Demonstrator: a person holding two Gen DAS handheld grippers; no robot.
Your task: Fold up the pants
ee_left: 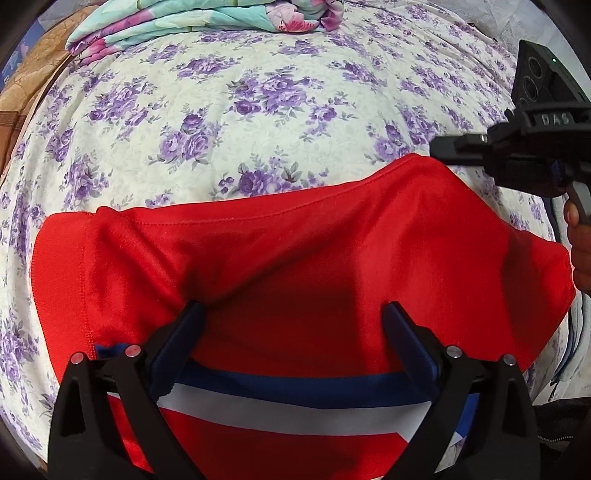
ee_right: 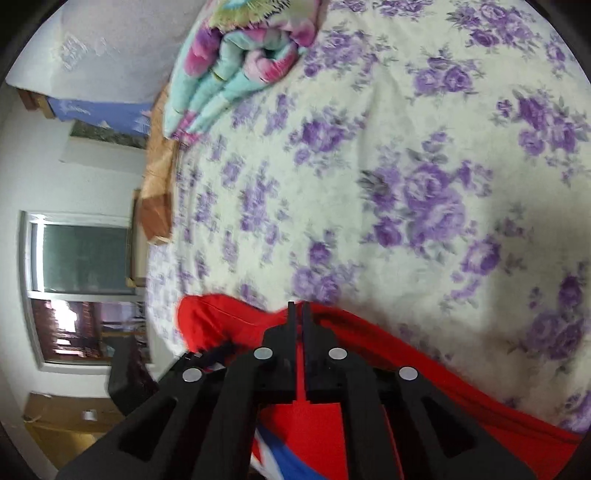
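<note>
My left gripper [ee_left: 295, 325] stands spread wide over the red pants [ee_left: 280, 258], its fingers [ee_left: 184, 332] resting on the cloth with nothing pinched. My right gripper [ee_right: 299, 306] has its jaws pressed almost together at the pants' far edge; whether any cloth sits in the narrow slit, I cannot tell. The pants lie folded on the flowered bedsheet [ee_left: 229, 110], blue and white stripes nearest me. A folded blanket [ee_left: 192, 22] lies well beyond.

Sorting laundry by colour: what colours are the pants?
The pants are red with navy and white stripes; left wrist view shows it best.
</note>
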